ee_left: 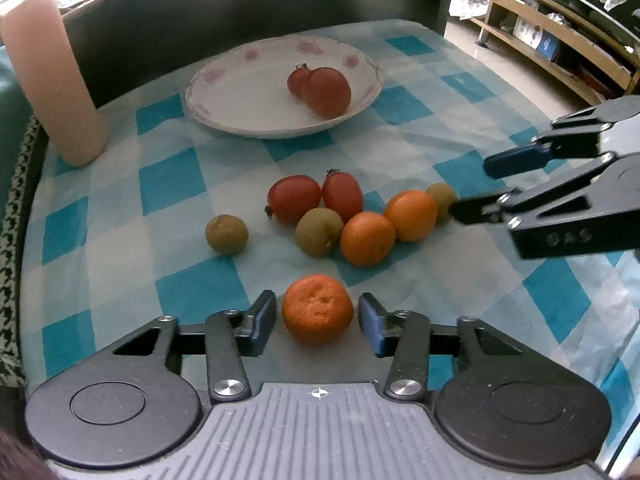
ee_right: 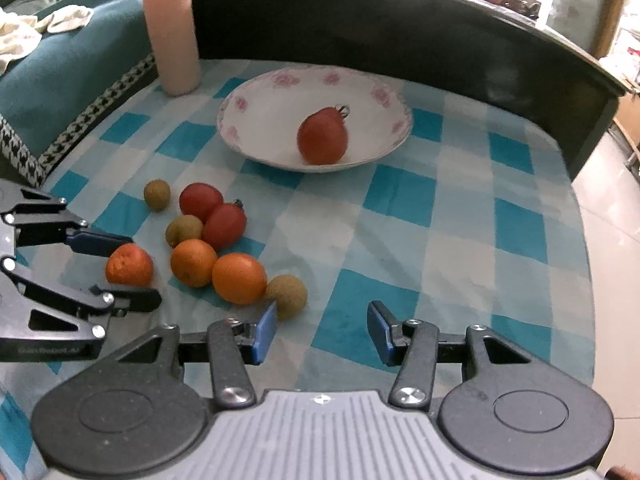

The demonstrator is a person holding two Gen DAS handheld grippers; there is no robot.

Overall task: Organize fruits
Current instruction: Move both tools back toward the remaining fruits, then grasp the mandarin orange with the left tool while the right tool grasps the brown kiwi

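A wrinkled mandarin (ee_left: 317, 309) lies on the blue checked cloth between the fingers of my left gripper (ee_left: 317, 322), which is open, with a small gap on each side. Beyond it is a cluster of two smooth oranges (ee_left: 368, 238), two red tomatoes (ee_left: 294, 198) and three small brown-green fruits (ee_left: 227, 234). The white floral plate (ee_left: 216, 80) at the back holds two more red tomatoes (ee_left: 326, 92). My right gripper (ee_right: 322, 330) is open over bare cloth with nothing between its fingers; a brown-green fruit (ee_right: 286, 296) sits just beside its left finger. In the right wrist view the left gripper (ee_right: 144, 270) brackets the mandarin (ee_right: 129, 266).
A tall pink cylinder (ee_left: 52, 80) stands at the back left near the plate. A dark raised wall (ee_right: 400, 32) runs along the table's far side. A teal cushion (ee_right: 60, 64) lies to the left. The table's right edge (ee_right: 580, 240) drops to a tiled floor.
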